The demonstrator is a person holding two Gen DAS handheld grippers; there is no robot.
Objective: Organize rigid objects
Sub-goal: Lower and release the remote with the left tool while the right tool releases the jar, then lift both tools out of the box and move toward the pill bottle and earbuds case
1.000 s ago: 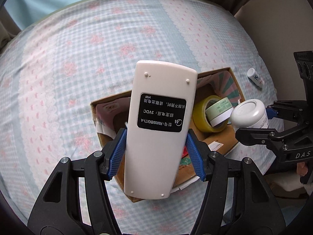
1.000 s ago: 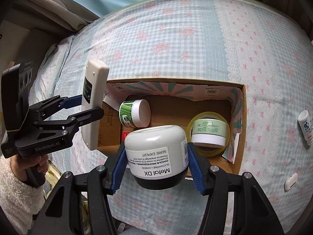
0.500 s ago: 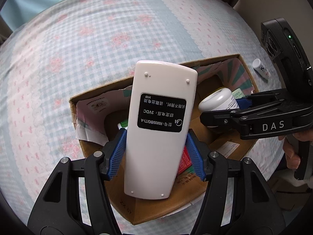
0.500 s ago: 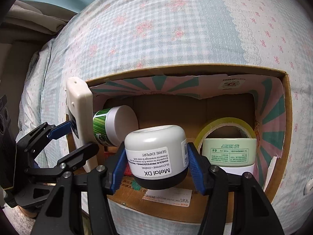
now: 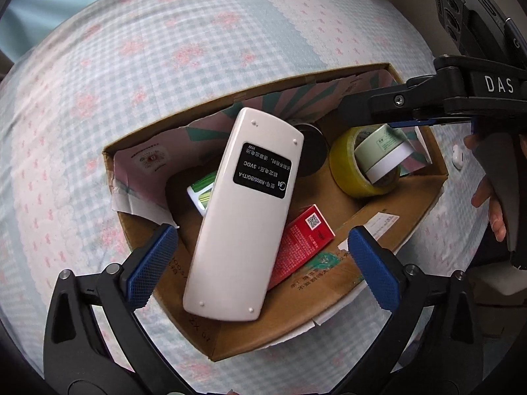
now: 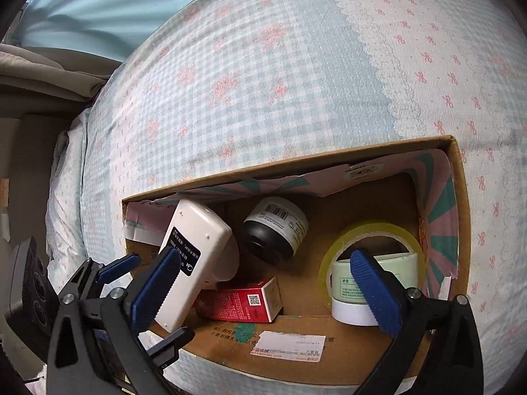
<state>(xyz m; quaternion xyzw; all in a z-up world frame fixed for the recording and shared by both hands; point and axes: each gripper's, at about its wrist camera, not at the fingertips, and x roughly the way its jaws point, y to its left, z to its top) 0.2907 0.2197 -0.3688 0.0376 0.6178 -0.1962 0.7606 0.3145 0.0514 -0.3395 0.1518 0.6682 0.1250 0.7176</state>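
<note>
My left gripper [image 5: 263, 266] hangs over the cardboard box [image 5: 296, 322], and its jaws are opening. The white remote [image 5: 243, 217] shows between the blue pads [image 5: 151, 266] but touches neither. It lies face down in the box, leaning on a red carton [image 5: 303, 240]. My right gripper [image 6: 265, 288] is over the same box [image 6: 296, 164], its jaws opening with nothing gripped. The white jar with a black base [image 6: 276, 230] lies on its side on the box floor beyond the right fingertips, next to the remote [image 6: 194, 263].
The box also holds a yellow tape roll [image 5: 342, 177] around a pale green jar [image 5: 382, 151], and a green-striped jar [image 5: 201, 194] under the remote. The box sits on a checked bedspread [image 5: 164, 65]. A small white case [image 5: 457, 161] lies on the bedspread to the right.
Both grippers sank toward the box and opened. The remote left the left pads and the jar left the right pads. Both now lie in the box.
</note>
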